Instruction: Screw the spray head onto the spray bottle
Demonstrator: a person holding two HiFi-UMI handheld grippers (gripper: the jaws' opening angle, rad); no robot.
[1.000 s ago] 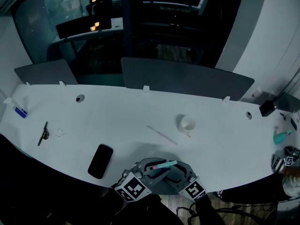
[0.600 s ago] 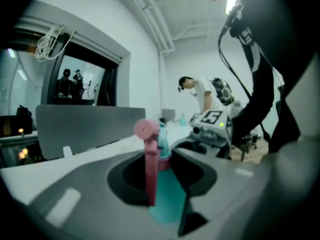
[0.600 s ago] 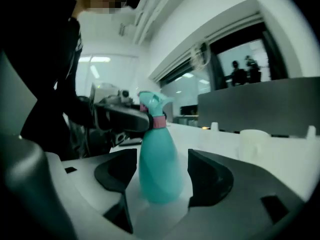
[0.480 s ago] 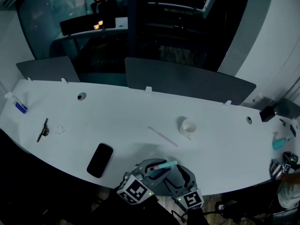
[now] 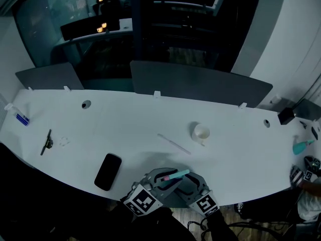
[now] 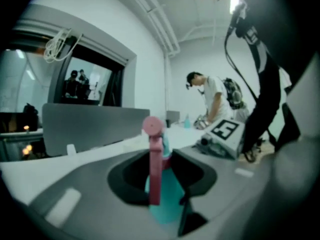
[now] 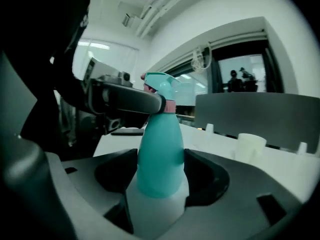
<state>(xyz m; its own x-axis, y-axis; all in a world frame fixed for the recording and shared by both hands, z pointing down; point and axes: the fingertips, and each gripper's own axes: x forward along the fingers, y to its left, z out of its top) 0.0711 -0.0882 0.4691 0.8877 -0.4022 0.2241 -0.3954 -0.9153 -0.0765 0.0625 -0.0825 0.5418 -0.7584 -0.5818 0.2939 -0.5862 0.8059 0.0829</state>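
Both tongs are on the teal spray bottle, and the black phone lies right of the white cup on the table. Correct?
Wrong side: the black phone lies left of the white cup on the table, per the head view. The rest holds: the right tongs grip the bottle and the left tongs its spray head.

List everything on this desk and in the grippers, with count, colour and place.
spray bottle: one, teal, in right gripper
spray head: one, pink and teal, atop bottle
phone: one, black, near edge, left
cup: one, white, desk middle
thin stick: one, white, left of cup
other bottle: one, teal, far right
dividers: two, grey, back edge
desk: one, white, curved
left gripper: one, grey, shut on spray head
right gripper: one, grey, shut on spray bottle
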